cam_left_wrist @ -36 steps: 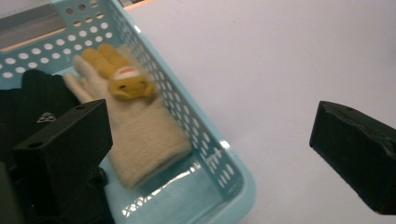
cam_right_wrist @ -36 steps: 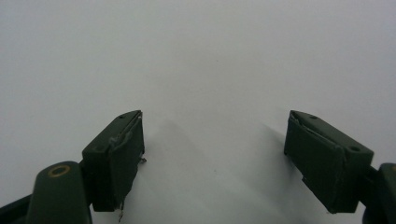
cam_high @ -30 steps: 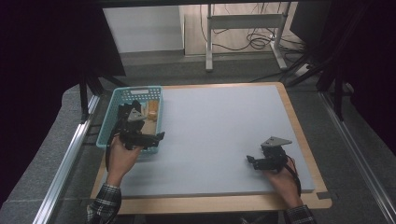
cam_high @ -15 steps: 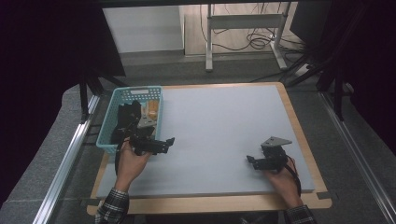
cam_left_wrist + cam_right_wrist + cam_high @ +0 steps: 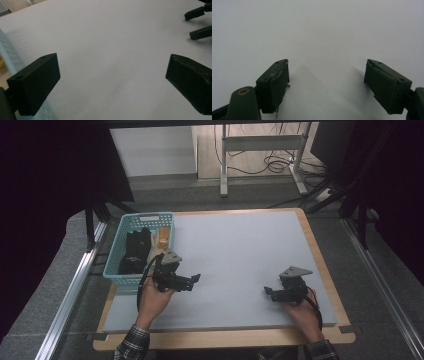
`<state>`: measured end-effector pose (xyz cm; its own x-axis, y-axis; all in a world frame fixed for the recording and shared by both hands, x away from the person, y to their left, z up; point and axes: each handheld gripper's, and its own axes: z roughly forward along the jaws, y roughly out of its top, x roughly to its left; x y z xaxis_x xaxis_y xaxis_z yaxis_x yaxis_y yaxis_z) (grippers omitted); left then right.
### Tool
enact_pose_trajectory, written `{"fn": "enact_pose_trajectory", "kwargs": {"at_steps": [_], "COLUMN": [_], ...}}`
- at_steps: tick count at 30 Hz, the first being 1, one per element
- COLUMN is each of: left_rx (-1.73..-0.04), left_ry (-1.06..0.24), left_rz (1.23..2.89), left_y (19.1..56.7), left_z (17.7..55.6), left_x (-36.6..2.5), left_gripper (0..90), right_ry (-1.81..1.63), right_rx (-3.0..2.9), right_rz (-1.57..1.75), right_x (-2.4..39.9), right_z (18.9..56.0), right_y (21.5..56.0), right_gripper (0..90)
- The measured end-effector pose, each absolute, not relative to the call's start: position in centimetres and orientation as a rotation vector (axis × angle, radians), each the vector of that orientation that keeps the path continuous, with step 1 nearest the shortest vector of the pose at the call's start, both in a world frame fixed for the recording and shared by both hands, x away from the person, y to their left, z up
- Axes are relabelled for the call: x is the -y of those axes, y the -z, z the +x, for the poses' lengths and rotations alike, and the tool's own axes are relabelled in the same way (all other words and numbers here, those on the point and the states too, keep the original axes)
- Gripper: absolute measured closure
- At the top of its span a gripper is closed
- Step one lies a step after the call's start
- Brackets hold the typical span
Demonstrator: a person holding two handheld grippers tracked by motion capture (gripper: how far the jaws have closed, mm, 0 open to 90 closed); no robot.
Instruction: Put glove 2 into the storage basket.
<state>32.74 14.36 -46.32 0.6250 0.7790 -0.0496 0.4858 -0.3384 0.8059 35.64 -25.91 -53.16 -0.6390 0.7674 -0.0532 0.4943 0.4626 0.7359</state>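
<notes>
My left gripper [image 5: 192, 281] has come away from the teal basket [image 5: 116, 265] since a second ago; back then it sat at the basket's near right corner, and now it hangs over the bare grey mat [image 5: 240, 245], just right of that corner, pointing across toward my other hand. Its jaws stand wide apart with nothing between them; in the left gripper view [image 5: 112, 82] I see plain mat through the gap and a strip of the basket's mesh wall [image 5: 10, 57] at the left edge. My right gripper [image 5: 270, 292] has not shifted: it rests low near the mat's right front, jaws spread and empty, which the right gripper view [image 5: 325, 80] confirms with bare mat between the two black pads. Its tips [image 5: 197, 23] also show far off at the upper right of the left gripper view. The basket sits at the table's [image 5: 320, 245] left rear, holding dark bundled items [image 5: 134, 251] and something tan [image 5: 162, 239] against its right wall; I cannot tell what they are.
</notes>
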Motion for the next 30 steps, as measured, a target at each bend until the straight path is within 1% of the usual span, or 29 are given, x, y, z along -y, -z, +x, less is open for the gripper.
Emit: {"fn": "enact_pose_trajectory", "kwargs": {"at_steps": [7,17,30], "left_rx": [-0.952,-0.917,-0.906], "left_ry": [-0.434,-0.363,-0.347], "left_rz": [2.024,2.027,2.113], "left_y": [47.5,49.9,52.6], "left_z": [32.1,31.6,31.3], "left_x": [-12.8,-11.8,-11.0], "left_gripper": [0.0,0.0,0.0], "right_ry": [-0.993,-0.994,-0.994], "right_rx": [-2.338,-2.338,-2.338], "right_rz": [1.062,1.063,1.063], "right_x": [25.9,25.9,25.9], "right_z": [35.6,35.6,35.6], "right_y": [53.2,53.2,53.2], "right_gripper": [19.7,19.7,19.7]}}
